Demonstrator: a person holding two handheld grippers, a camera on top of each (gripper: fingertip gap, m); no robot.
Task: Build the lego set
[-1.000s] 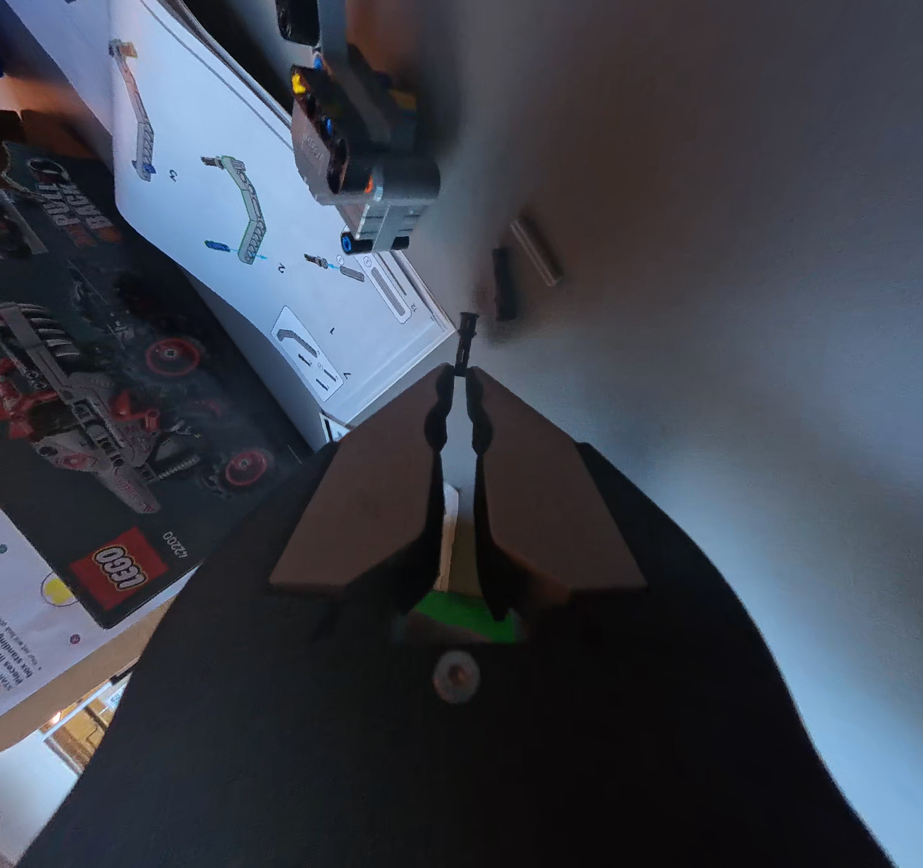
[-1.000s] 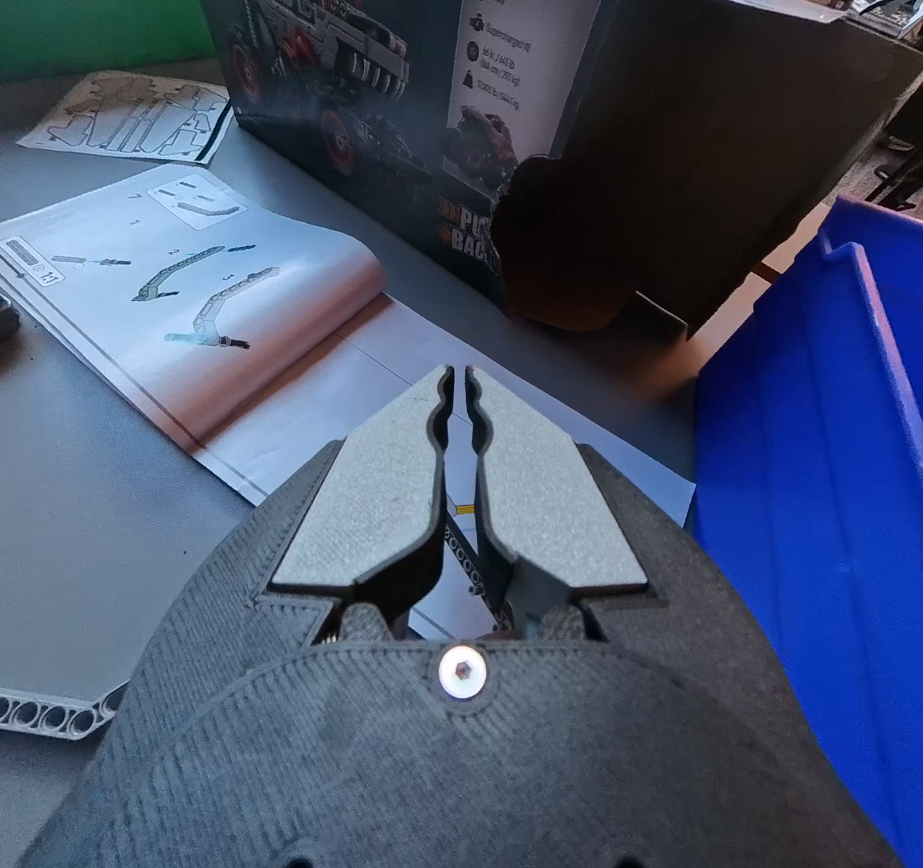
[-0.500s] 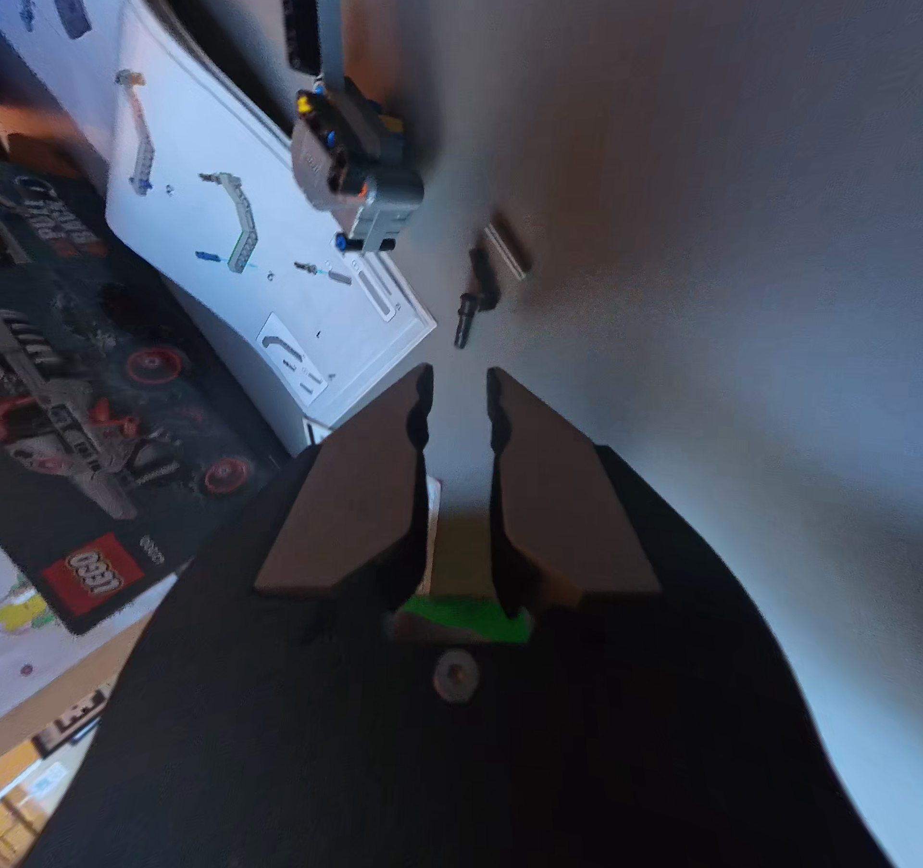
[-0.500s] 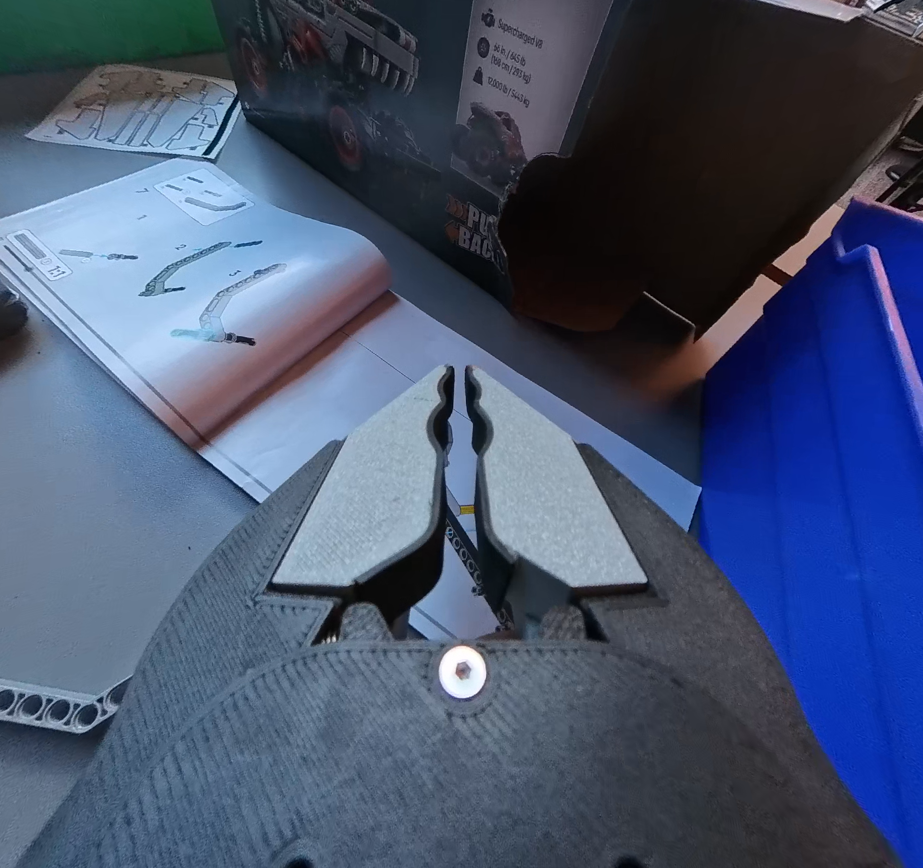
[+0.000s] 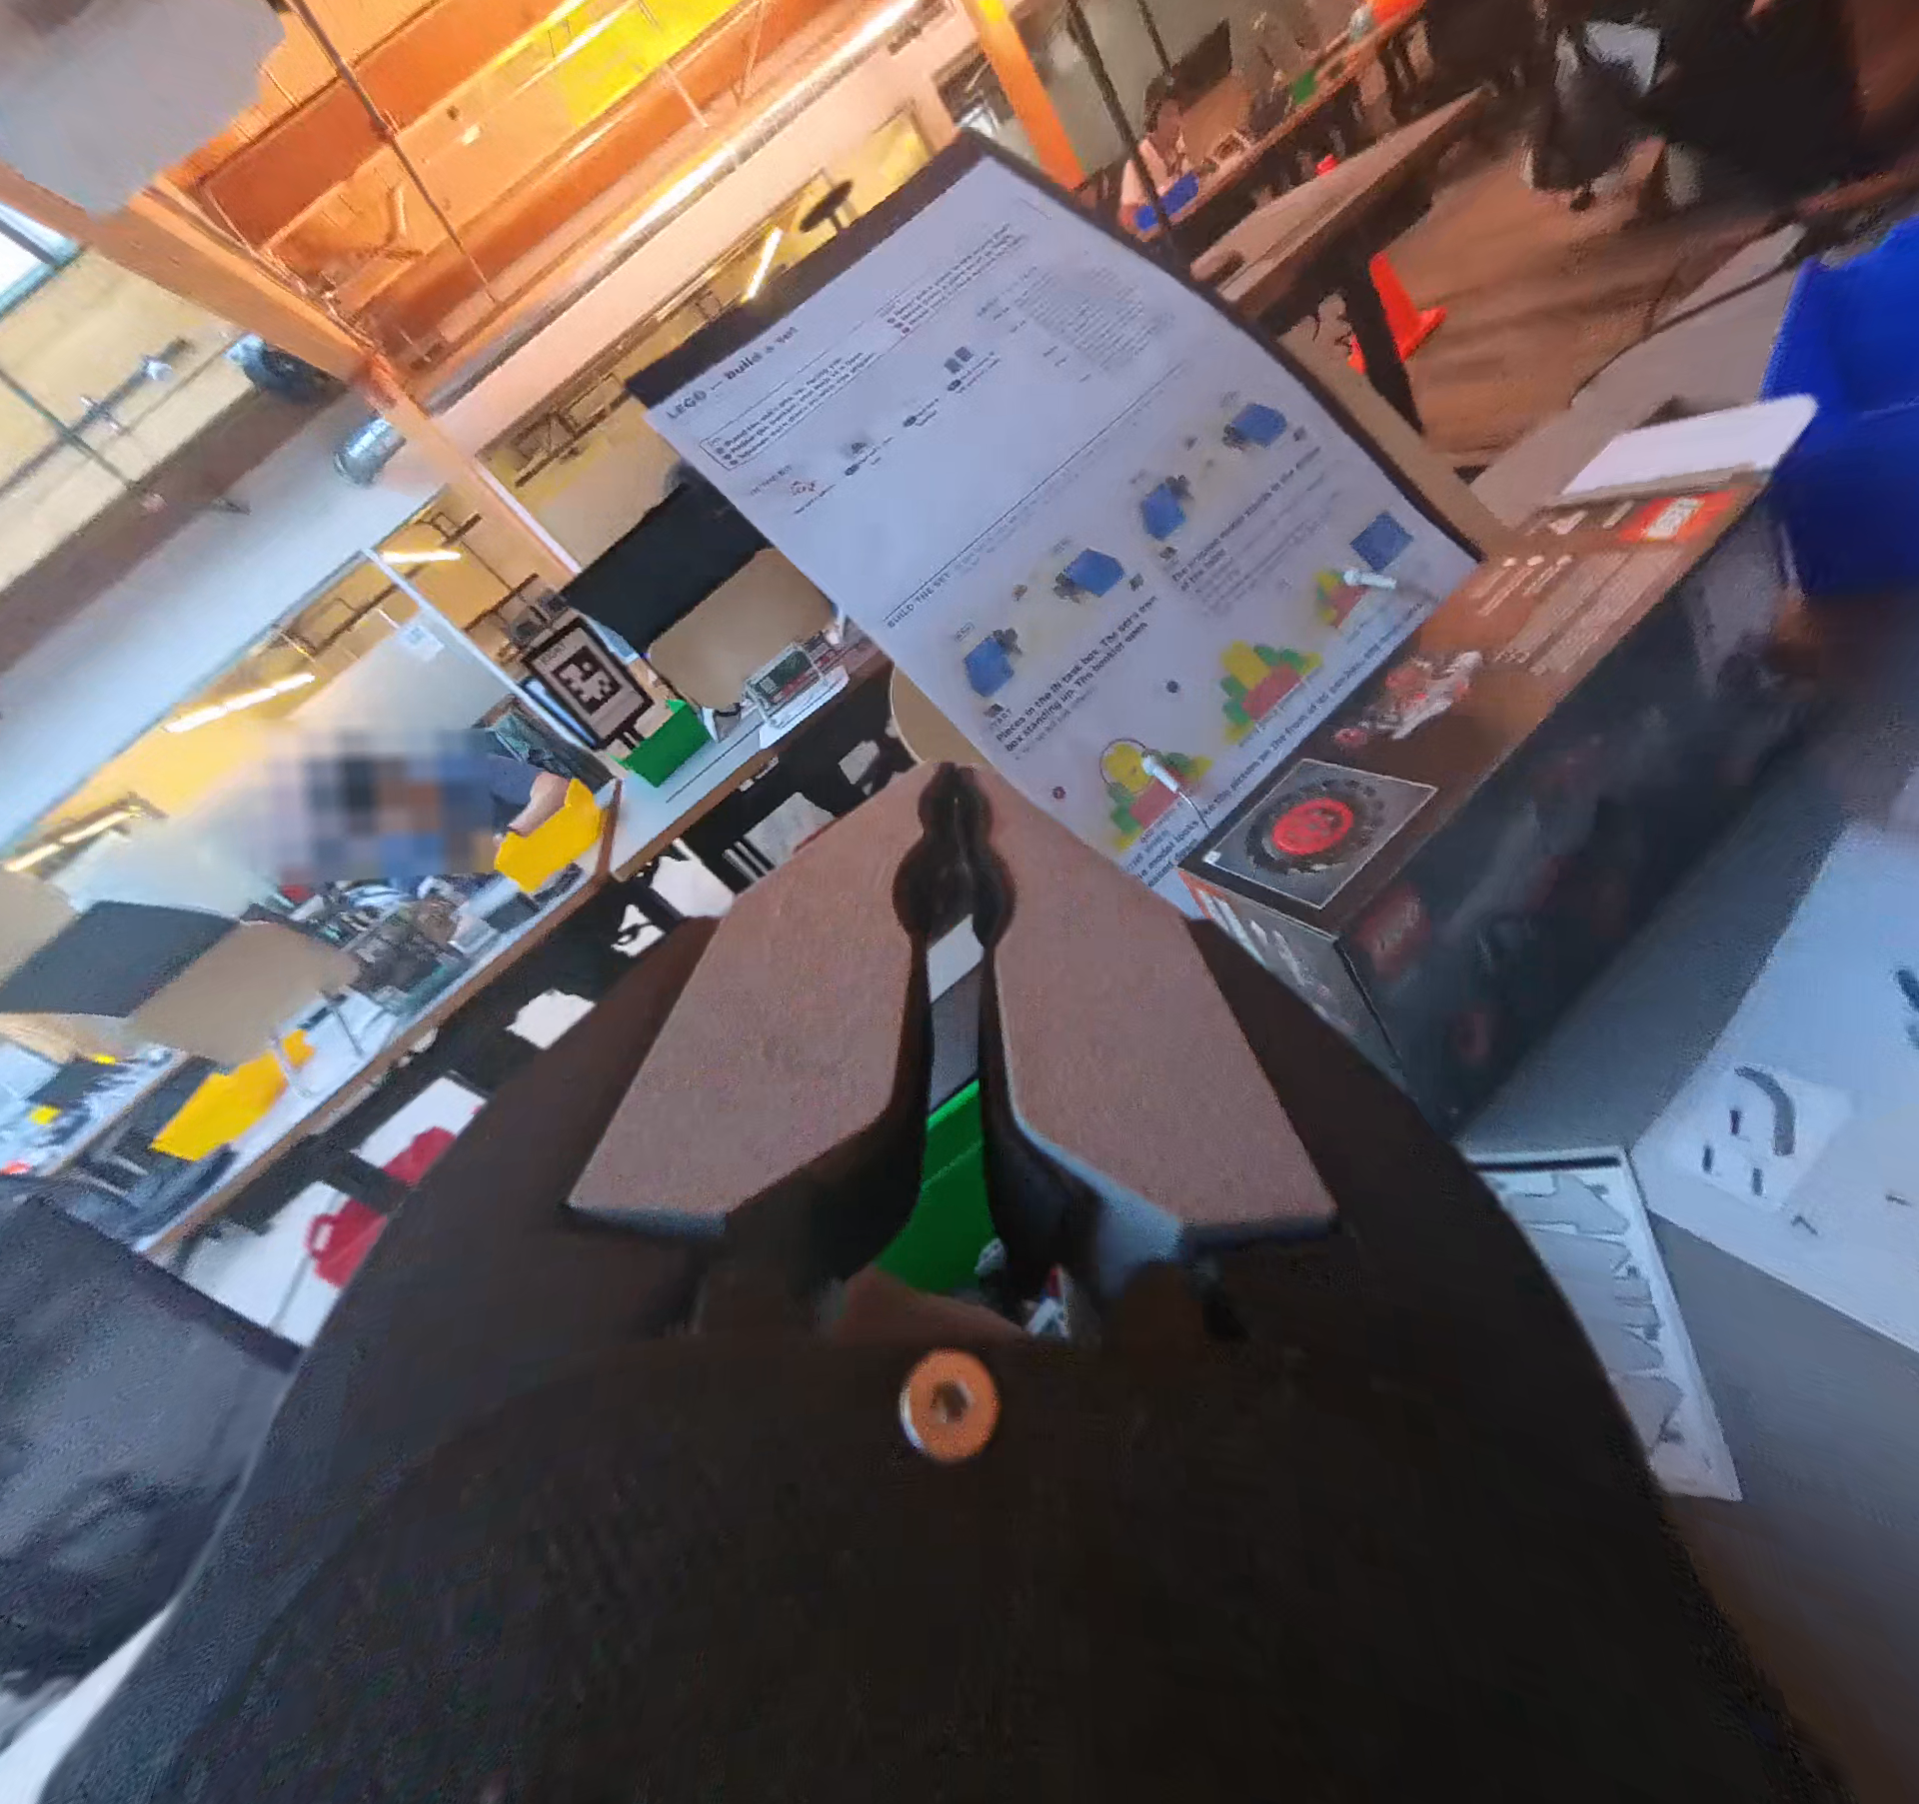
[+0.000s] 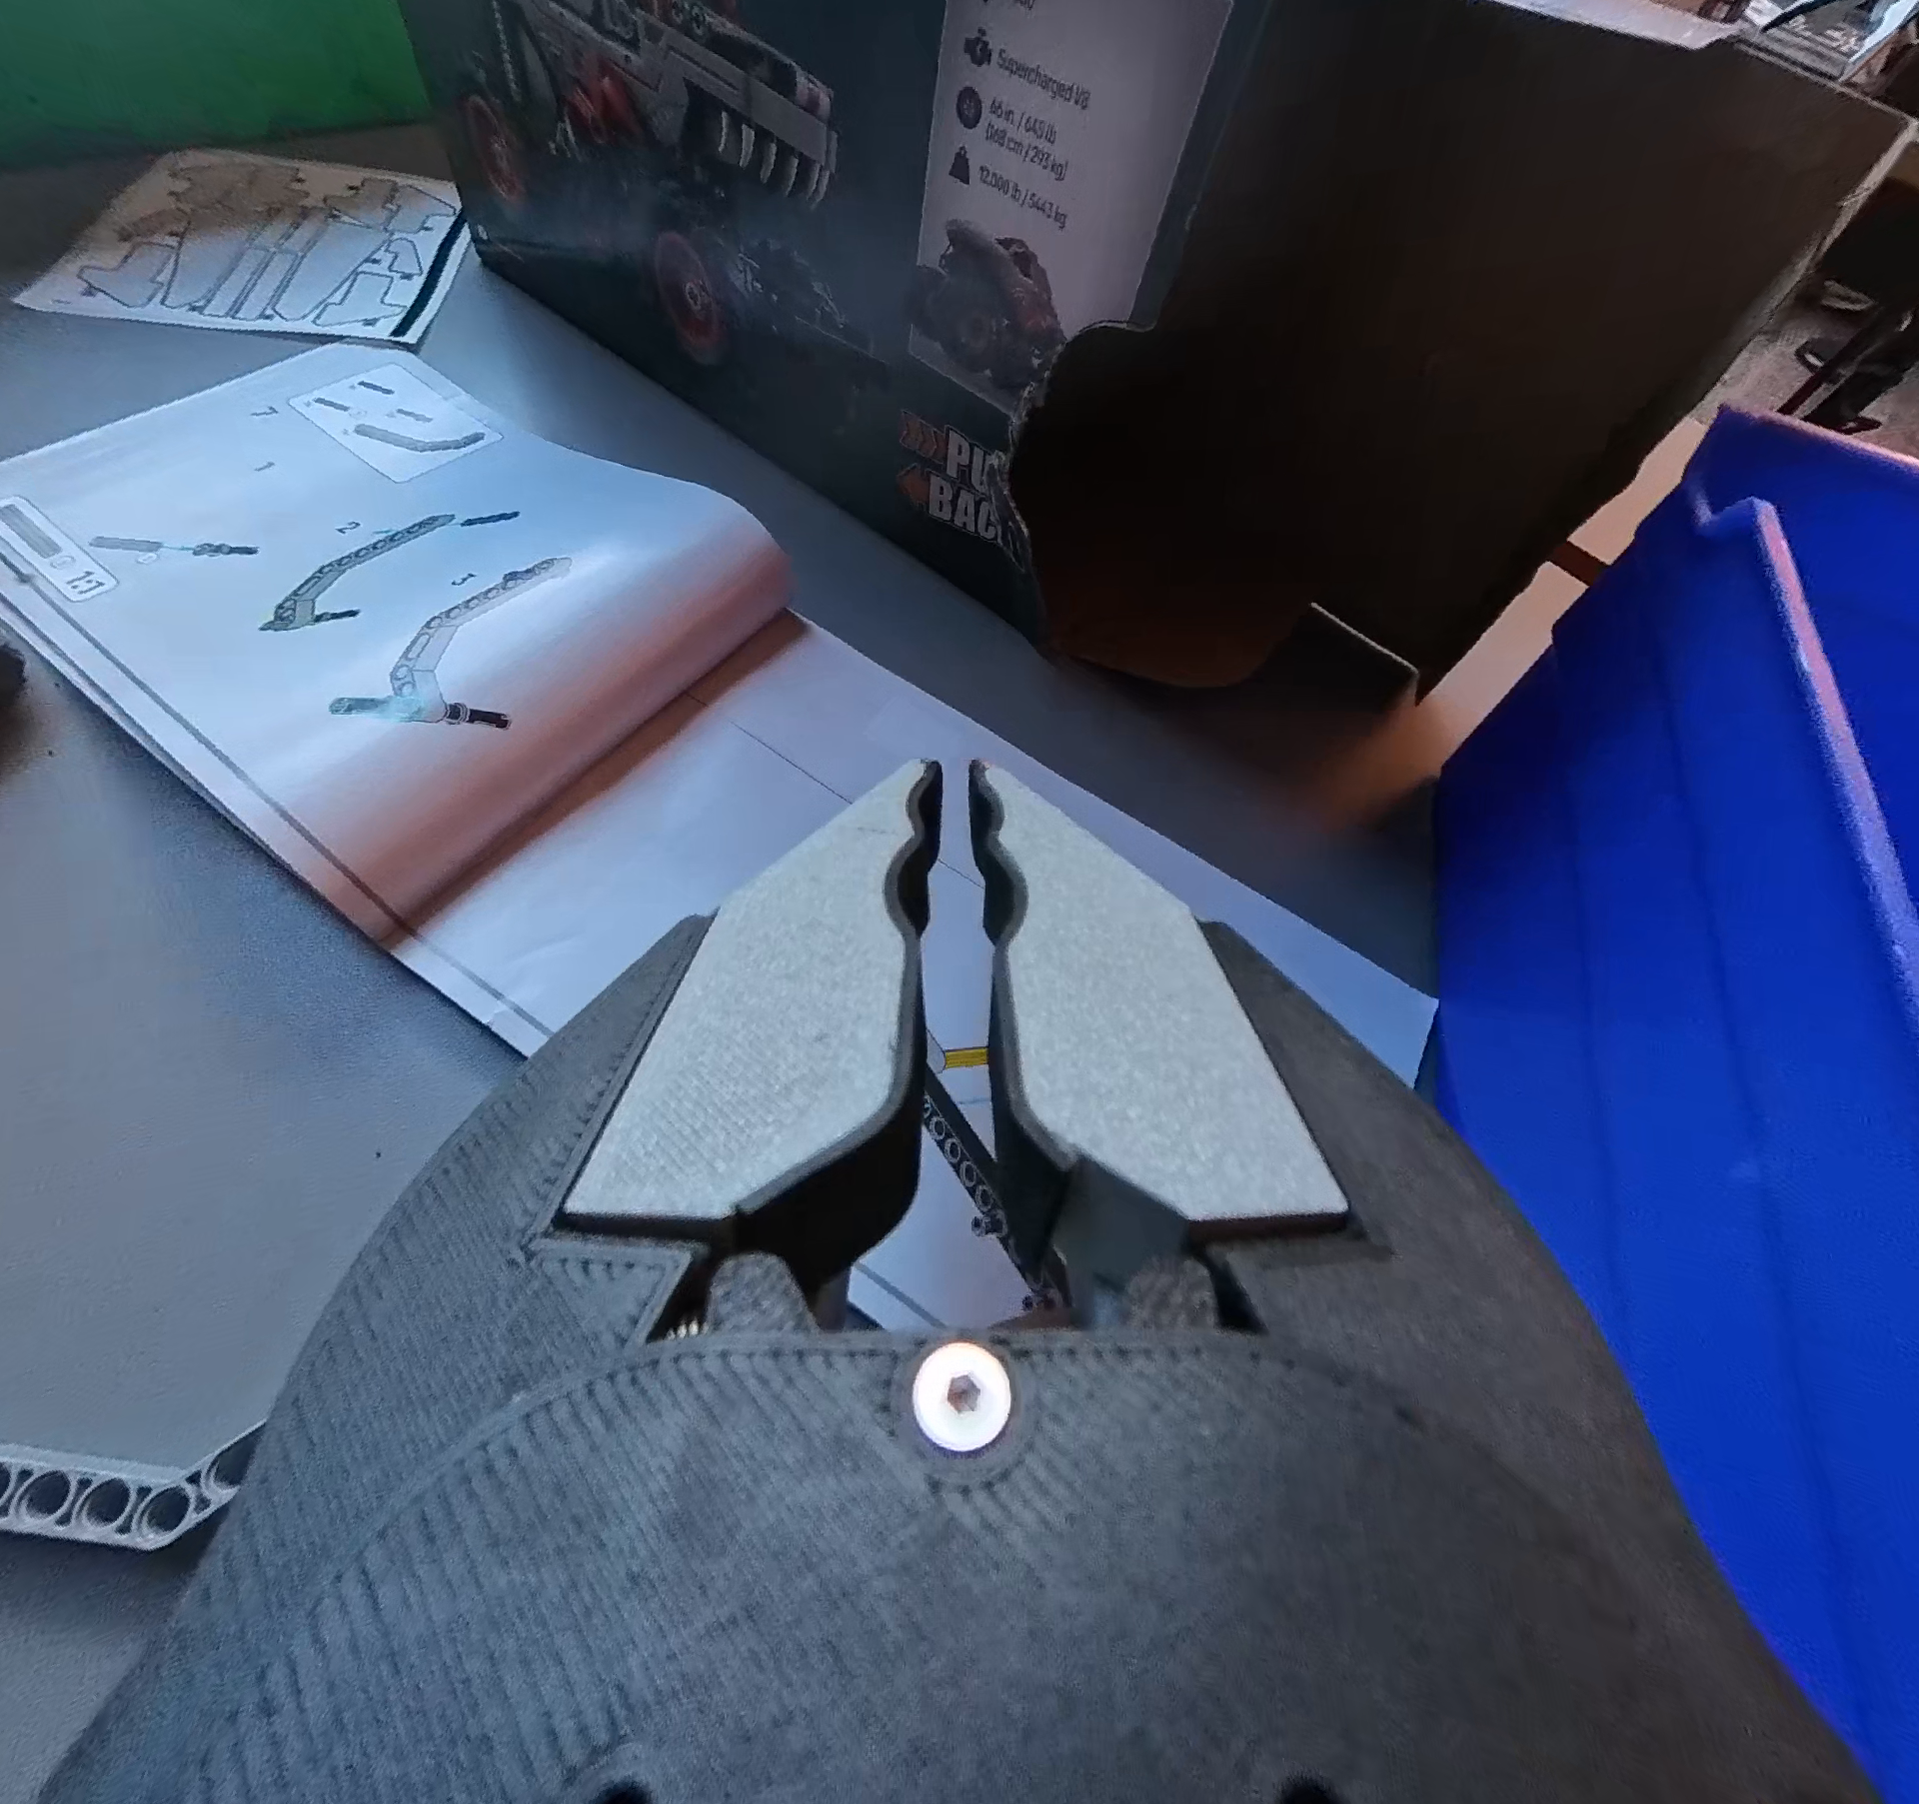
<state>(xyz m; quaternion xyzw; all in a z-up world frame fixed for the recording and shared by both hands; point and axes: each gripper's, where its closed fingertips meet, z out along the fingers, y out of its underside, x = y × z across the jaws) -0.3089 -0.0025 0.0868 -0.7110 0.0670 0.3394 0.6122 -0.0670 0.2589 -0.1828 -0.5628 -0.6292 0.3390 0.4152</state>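
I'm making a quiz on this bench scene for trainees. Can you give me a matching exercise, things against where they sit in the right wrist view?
Things:
1. blue bin
2. open instruction booklet
3. set box
4. grey beam

Places:
A. upright, top centre
B. right edge
C. flat, left of the fingertips
D. bottom left corner

Pairs: 1-B, 2-C, 3-A, 4-D

left wrist: tilted, faces room | right: near table (image 6: 208, 1079) | shared: set box (image 6: 1350, 197)

Glossy paper booklet (image 6: 395, 612) — matt cardboard box (image 6: 1142, 249) — smooth plastic bin (image 6: 1713, 923).
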